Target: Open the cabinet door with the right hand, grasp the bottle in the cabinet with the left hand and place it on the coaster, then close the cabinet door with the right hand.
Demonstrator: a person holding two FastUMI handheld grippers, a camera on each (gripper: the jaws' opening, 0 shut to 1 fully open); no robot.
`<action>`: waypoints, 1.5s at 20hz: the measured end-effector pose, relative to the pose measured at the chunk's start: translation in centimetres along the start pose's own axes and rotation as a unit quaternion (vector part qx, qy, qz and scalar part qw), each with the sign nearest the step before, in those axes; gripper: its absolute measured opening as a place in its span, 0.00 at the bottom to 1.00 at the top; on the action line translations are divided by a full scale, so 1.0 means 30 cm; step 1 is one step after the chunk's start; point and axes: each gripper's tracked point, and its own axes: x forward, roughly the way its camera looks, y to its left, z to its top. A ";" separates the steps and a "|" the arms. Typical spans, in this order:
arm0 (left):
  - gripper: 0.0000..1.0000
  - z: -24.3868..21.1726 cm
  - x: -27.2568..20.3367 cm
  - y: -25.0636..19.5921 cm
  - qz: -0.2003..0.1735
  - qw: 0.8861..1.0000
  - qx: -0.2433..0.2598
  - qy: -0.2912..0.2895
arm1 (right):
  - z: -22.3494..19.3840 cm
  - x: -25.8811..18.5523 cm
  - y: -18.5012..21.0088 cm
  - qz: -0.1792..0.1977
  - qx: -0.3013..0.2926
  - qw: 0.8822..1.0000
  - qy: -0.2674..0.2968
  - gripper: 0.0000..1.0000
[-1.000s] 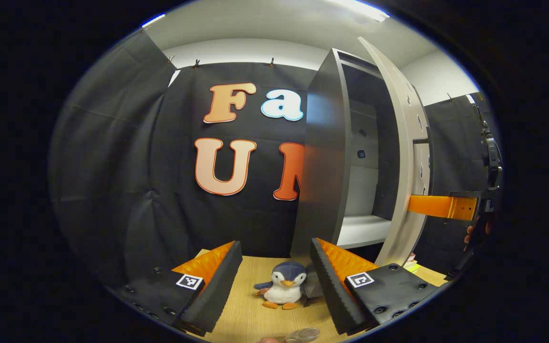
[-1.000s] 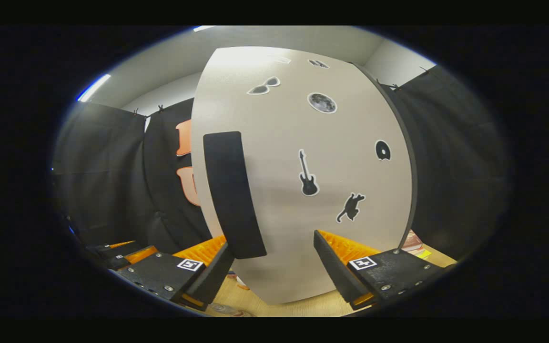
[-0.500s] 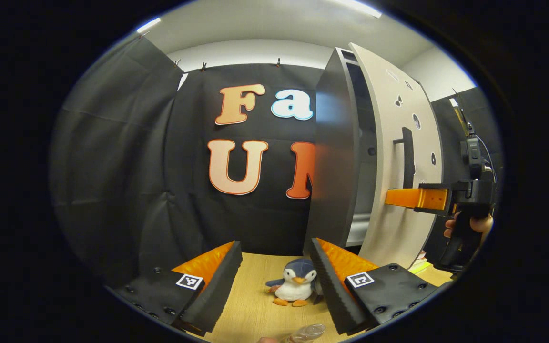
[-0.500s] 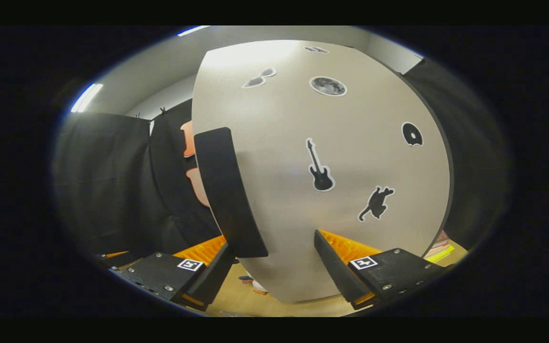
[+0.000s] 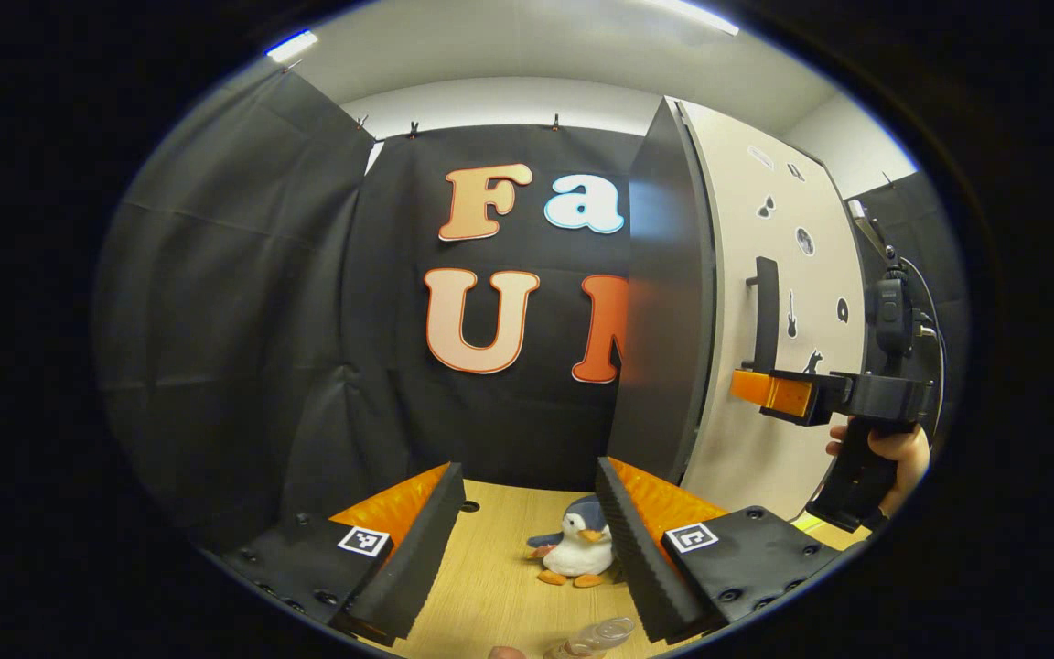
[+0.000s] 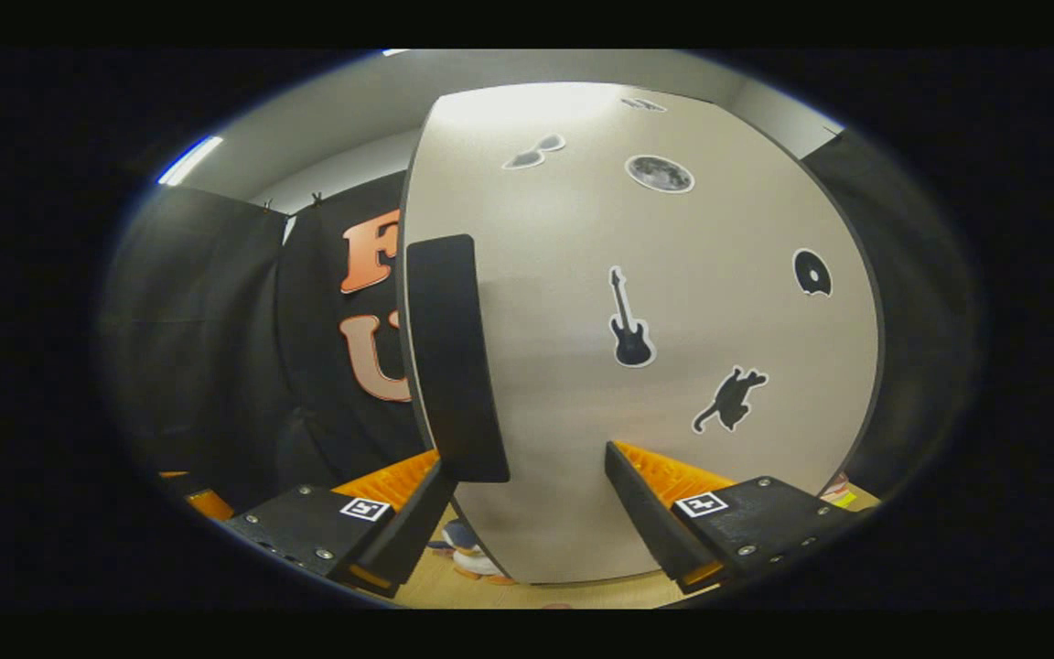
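The beige cabinet door (image 5: 756, 275) with black stickers lies flush against the dark cabinet (image 5: 669, 302), and no gap shows. My right gripper (image 5: 758, 388), held by a hand (image 5: 898, 450), touches the door just below its black handle (image 5: 765, 311). In the right gripper view the door (image 6: 673, 384) is very close, and my right gripper (image 6: 527, 508) is open against it, its left finger under the handle (image 6: 454, 357). My left gripper (image 5: 527, 531) hangs open over the table with nothing in it. A clear bottle's top (image 5: 596, 634) peeks in at the bottom edge.
A small penguin plush (image 5: 573, 554) sits on the wooden table (image 5: 490, 586) beside the cabinet's foot, also visible under the door as the plush (image 6: 467, 549). Black cloth walls close the booth behind and to the left.
The door has swung from half open to flush against the cabinet, hiding the inside. My right gripper followed it inward. The left gripper has stayed open above the table.
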 end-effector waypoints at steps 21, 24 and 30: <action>0.94 -0.071 0.100 -0.035 -0.078 0.997 0.008 0.012 | -0.051 -0.109 0.072 -0.008 -0.020 1.000 0.002 0.97; 0.94 -0.091 0.110 -0.042 -0.092 0.996 0.010 0.015 | -0.040 -0.209 0.059 -0.018 -0.012 1.000 -0.007 0.96; 0.94 -0.094 0.072 -0.087 -0.092 0.996 0.019 0.003 | 0.025 -0.419 -0.054 -0.046 -0.020 0.998 -0.034 0.96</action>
